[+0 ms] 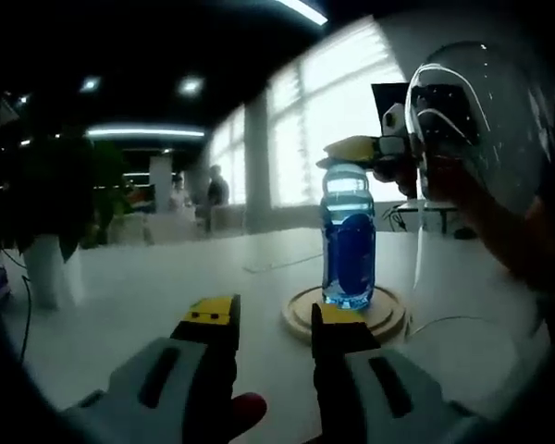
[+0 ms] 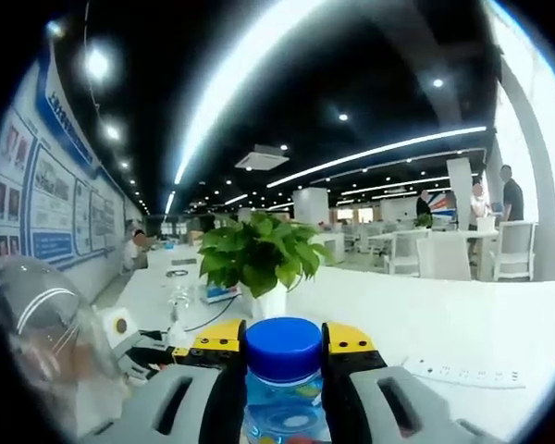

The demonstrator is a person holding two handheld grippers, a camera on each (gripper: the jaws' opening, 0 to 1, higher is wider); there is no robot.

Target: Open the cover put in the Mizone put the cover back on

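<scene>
A Mizone bottle (image 1: 349, 245) with a blue label stands upright with its foot on a round wooden base (image 1: 301, 310). My right gripper (image 1: 363, 148) reaches in from the right and is shut on the bottle's top. Seen from the right gripper view, the bottle's blue cap (image 2: 282, 344) sits between the yellow-tipped jaws of the right gripper (image 2: 284, 340). A clear glass dome cover (image 1: 476, 120) is off the base, to the right of the bottle, also visible as the dome cover (image 2: 37, 324); what supports it is unclear. My left gripper (image 1: 273, 314) is open just short of the base, holding nothing.
A leafy plant in a white pot (image 2: 259, 254) stands on the white table (image 1: 148, 296), also seen as the plant (image 1: 51, 213). A white power strip (image 2: 453, 373) lies on the table. A thin cable (image 1: 277, 264) runs behind the base. People stand far back by the windows.
</scene>
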